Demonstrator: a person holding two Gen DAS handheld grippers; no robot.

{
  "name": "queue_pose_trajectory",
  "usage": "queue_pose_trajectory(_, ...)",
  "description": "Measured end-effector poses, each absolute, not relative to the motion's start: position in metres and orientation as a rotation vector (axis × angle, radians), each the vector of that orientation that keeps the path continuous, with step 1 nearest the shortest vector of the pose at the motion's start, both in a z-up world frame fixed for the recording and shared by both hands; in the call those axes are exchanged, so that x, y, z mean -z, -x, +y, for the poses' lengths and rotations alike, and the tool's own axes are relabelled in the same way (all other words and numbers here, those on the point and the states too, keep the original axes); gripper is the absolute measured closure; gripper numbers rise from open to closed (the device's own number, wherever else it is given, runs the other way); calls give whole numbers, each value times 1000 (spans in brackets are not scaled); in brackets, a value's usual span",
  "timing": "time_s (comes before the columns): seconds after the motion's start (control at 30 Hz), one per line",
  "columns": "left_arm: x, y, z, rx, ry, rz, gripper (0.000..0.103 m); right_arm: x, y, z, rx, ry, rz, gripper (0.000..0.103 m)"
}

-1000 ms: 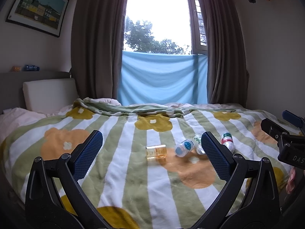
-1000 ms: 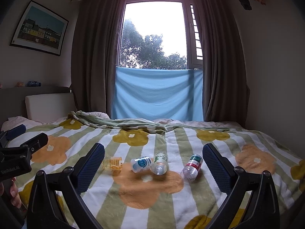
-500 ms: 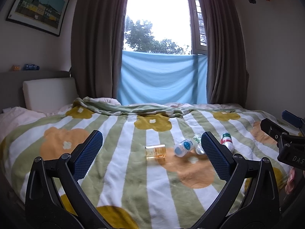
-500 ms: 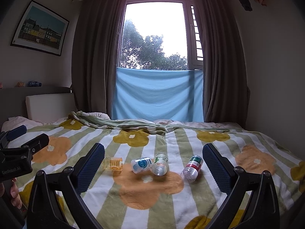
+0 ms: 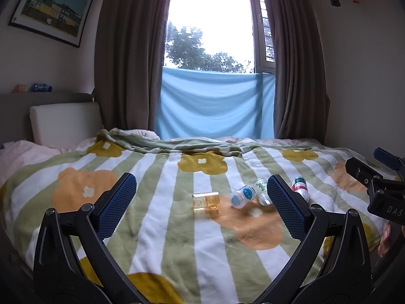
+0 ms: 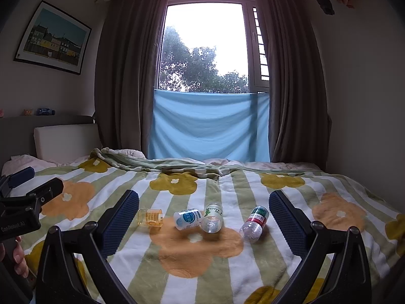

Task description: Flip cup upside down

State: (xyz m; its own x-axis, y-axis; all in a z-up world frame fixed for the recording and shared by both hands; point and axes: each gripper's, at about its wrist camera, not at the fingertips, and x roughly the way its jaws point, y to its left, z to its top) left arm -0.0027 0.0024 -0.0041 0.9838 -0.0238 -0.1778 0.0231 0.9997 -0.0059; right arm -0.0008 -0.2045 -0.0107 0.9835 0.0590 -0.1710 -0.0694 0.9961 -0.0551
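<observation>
Four small clear cups lie on their sides on the flowered blanket [image 5: 157, 230]. From left to right they are an amber cup [image 5: 205, 201] [image 6: 150, 217], a blue-labelled cup [image 5: 242, 196] [image 6: 187, 219], a green-labelled cup [image 5: 262, 191] [image 6: 212, 217] and a red-labelled cup [image 5: 299, 187] [image 6: 254, 221]. My left gripper [image 5: 200, 195] is open and held short of the amber cup, with nothing between its fingers. My right gripper [image 6: 203, 202] is open too, well back from the row and roughly level with the green-labelled cup.
The bed runs to a window with a blue cloth [image 6: 207, 126] and brown curtains. A white pillow [image 5: 63, 121] leans at the headboard on the left. A crumpled blanket fold [image 6: 164, 164] lies along the far side. A hand [image 6: 17, 258] holds the left gripper's handle.
</observation>
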Motion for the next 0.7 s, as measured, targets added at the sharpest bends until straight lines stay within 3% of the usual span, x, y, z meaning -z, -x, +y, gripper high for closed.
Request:
queue_pose_trajectory(0.5,7,6,13,28,19,186,0,9,4,-210,-56,35,163,0)
queue_pose_trajectory(0.7,15,-1,20,24,12,205,0,20,-23,-210,-83,-42,270,0)
